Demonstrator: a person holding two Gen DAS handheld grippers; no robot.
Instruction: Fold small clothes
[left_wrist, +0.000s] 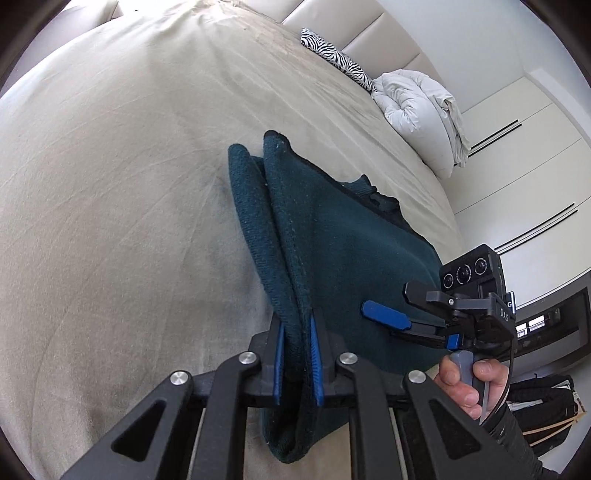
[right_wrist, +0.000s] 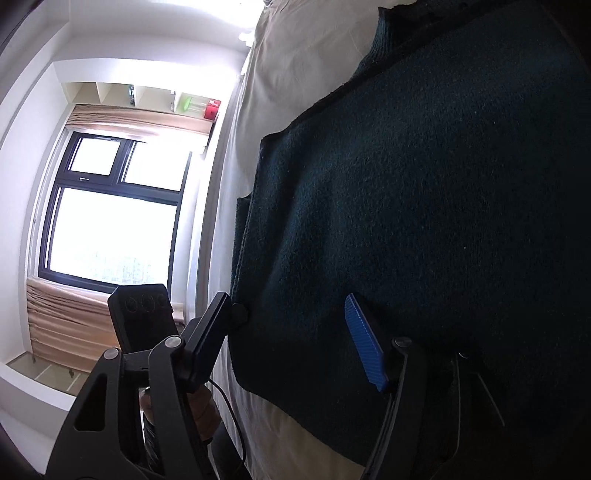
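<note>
At the bottom of the left wrist view, the left tongs (left_wrist: 297, 363) stand nearly closed, their blue pads (left_wrist: 316, 363) pinching a doubled-up fold of the dark teal garment (left_wrist: 332, 251). The pinched fold rises as a ridge from the pads toward the far end of the cloth, and a loose bit hangs below the jaws. The rest of the garment lies spread to the right on the bed (left_wrist: 129, 184).

The right tongs (left_wrist: 397, 315) reach in from the right edge of that view, held by a hand (left_wrist: 461, 380) in a dark sleeve. In their own camera the right tongs (right_wrist: 295, 336) stand partly apart, one black finger at the garment's (right_wrist: 424, 203) left edge and the blue pad (right_wrist: 364, 343) over the cloth; whether either pad presses the cloth is hard to judge, but the gap looks unclosed. The left tongs' camera box (right_wrist: 142, 317) shows beside them.

The bed has a plain beige sheet with soft creases and a padded pale headboard (left_wrist: 351, 29). Near it lie a zebra-print pillow (left_wrist: 336, 59) and a bundled white duvet (left_wrist: 421, 114). White wardrobe doors (left_wrist: 517, 155) with dark slot handles fill the wall on the right. A black-framed window (right_wrist: 110, 214) glares bright, with a tan pleated blind (right_wrist: 70, 325) below and shelves (right_wrist: 155, 99) above.
</note>
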